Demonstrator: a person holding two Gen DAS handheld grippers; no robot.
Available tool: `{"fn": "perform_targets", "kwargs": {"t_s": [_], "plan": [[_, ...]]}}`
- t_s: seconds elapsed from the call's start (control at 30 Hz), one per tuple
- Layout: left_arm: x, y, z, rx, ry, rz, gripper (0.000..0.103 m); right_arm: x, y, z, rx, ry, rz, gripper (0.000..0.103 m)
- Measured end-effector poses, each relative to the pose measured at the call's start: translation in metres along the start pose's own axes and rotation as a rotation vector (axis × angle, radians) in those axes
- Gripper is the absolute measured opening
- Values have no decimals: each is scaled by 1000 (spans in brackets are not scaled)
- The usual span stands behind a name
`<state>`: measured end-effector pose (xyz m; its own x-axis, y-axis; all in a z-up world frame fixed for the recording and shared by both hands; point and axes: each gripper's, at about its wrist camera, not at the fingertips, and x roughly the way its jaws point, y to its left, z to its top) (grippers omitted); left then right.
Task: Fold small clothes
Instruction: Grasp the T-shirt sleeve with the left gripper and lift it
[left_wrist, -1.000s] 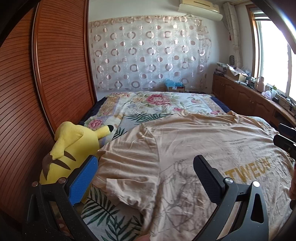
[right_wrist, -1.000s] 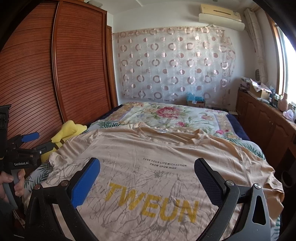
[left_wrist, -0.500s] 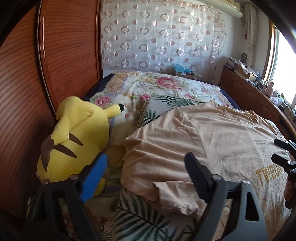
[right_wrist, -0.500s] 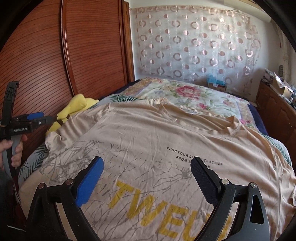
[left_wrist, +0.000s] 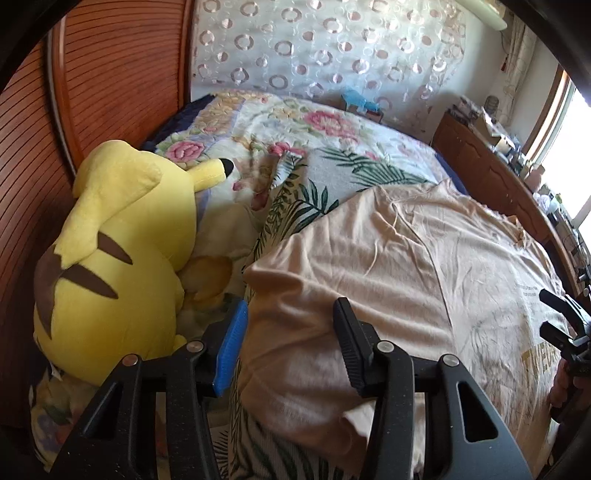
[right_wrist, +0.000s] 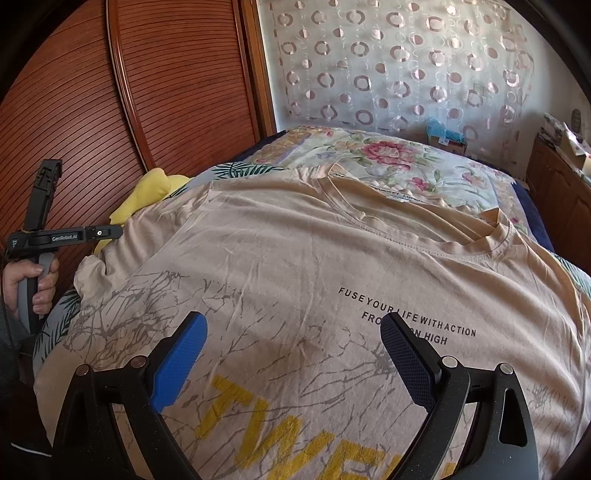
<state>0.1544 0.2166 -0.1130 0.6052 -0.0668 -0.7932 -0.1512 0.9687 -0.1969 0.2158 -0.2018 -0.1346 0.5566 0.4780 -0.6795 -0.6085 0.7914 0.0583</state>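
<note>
Here, a bed (right_wrist: 424, 162) with a floral cover is carrying a beige T-shirt (right_wrist: 303, 258), lying spread flat, print upward. A yellow plush toy (left_wrist: 110, 266) is lying beside the shirt's sleeve. The left hand-held gripper (left_wrist: 288, 332) is straddling that sleeve, its jaws just closing, not yet pinching. The right hand-held gripper (right_wrist: 291, 354) is hovering wide over the shirt's lettering, holding nothing.

A floral-quilted bed (right_wrist: 399, 166) carries a beige T-shirt (right_wrist: 314, 266) and yellow plush (left_wrist: 110, 258).
</note>
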Motion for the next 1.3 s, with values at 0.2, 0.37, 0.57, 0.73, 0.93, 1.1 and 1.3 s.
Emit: {"fn": "perform_targets", "kwargs": {"t_s": [0.2, 0.37, 0.57, 0.73, 0.93, 1.1, 1.3], "plan": [[-1, -12, 8, 74, -24, 40, 3, -8, 2, -1, -4, -16, -2, 96], [-19, -29, 13, 149, -71, 46, 3, -11, 0, -1, 0, -34, -16, 96], [-47, -68, 33, 216, -138, -47, 2, -23, -1, -5, 25, -70, -42, 96], [-57, -129, 44, 311, -156, -151, 2, -36, -3, -14, 57, -98, -73, 96], [-64, -169, 41, 371, -162, -220, 18, -46, 5, -27, 87, -110, -101, 96], [-66, -143, 32, 329, -165, -152, 43, -45, 17, -34, 91, -103, -115, 96], [-35, -84, 4, 225, -47, -63, 43, -32, 42, -26, 50, -87, -85, 84]]}}
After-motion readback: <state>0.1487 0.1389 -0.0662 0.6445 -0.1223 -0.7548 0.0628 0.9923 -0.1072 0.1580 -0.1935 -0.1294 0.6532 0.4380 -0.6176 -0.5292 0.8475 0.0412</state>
